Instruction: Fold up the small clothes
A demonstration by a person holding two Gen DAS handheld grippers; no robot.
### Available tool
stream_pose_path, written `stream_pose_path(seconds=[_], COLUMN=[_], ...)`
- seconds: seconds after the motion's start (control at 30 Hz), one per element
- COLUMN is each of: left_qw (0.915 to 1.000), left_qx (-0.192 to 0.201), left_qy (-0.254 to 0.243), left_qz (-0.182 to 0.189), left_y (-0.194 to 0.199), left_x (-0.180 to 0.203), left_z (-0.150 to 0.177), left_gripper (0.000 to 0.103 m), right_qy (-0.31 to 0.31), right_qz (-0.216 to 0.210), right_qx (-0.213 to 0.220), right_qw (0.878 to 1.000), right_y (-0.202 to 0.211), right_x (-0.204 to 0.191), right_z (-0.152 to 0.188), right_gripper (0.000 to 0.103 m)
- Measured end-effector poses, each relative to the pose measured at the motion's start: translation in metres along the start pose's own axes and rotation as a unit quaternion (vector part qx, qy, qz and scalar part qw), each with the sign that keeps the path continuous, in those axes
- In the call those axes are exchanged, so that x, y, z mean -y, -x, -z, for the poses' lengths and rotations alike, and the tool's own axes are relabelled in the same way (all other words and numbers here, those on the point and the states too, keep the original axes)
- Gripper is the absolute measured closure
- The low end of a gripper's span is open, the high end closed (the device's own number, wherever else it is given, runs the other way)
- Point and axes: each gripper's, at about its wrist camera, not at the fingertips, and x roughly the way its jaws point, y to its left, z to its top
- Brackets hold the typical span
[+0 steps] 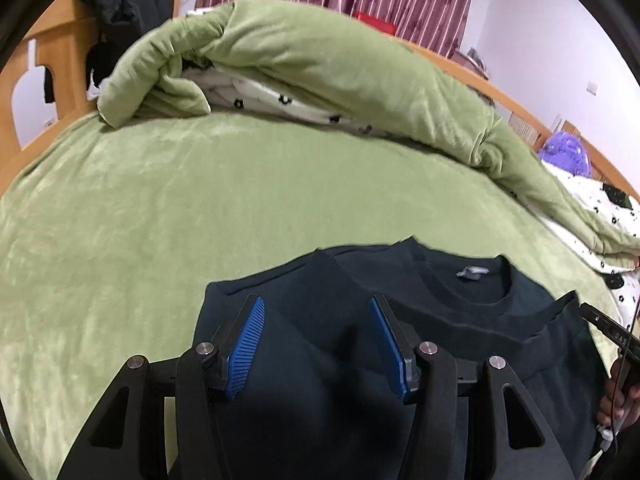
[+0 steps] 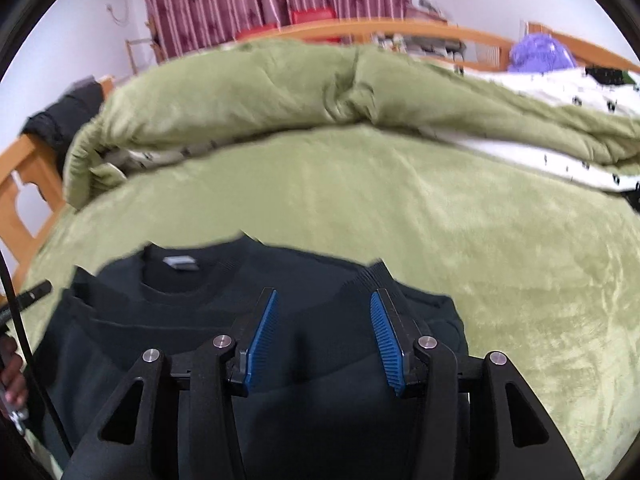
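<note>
The dark sweater (image 1: pixel 400 320) lies flat on the green bed (image 1: pixel 160 208) near its front edge, collar pointing away. The left gripper (image 1: pixel 316 340) hovers over one shoulder and the right gripper (image 2: pixel 324 336) over the other, both with jaws spread and pinching nothing. Neither looks nearer, so each sleeve side falls to its own hand.

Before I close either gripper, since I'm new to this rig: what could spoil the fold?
1. Both the left gripper and right gripper hang open over the dark knit sweater; uneven pinches could skew it.
2. The plush green bed cover may get pinched too.
</note>
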Motion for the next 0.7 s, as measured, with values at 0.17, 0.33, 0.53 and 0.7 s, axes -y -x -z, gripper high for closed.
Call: stream_pose_path(seconds=[0.17,0.33,0.53,0.7], left_qw=[0.9995,0.9991,0.9990,0.9991], left_qx=[-0.025,-0.038,-0.045,-0.043], left_qy=[0.017,0.019,0.005,0.001], left_qz=[-0.010,-0.002,0.000,0.000], left_y=[-0.025,-0.038,-0.048,-0.051], left_x=[-0.018,-0.018,-0.013,-0.012], left_z=[0.007,0.011,0.009,0.007], left_gripper=[0.051,0.052,0.051,0.051], right_qy=[-0.016,0.020,-0.010,-0.009], right_qz=[-0.009,0.020,0.027,0.020], right_qx=[-0.025,-0.015,-0.018,-0.039], right_qw=[1.000,0.999,0.999,0.999], right_y=[-0.025,-0.030,-0.031,-0.043], right_x=[0.019,0.012,0.031,0.031], right_z=[0.008,0.012,0.010,0.012], right_gripper=[0.056,0.056,0.055,0.051])
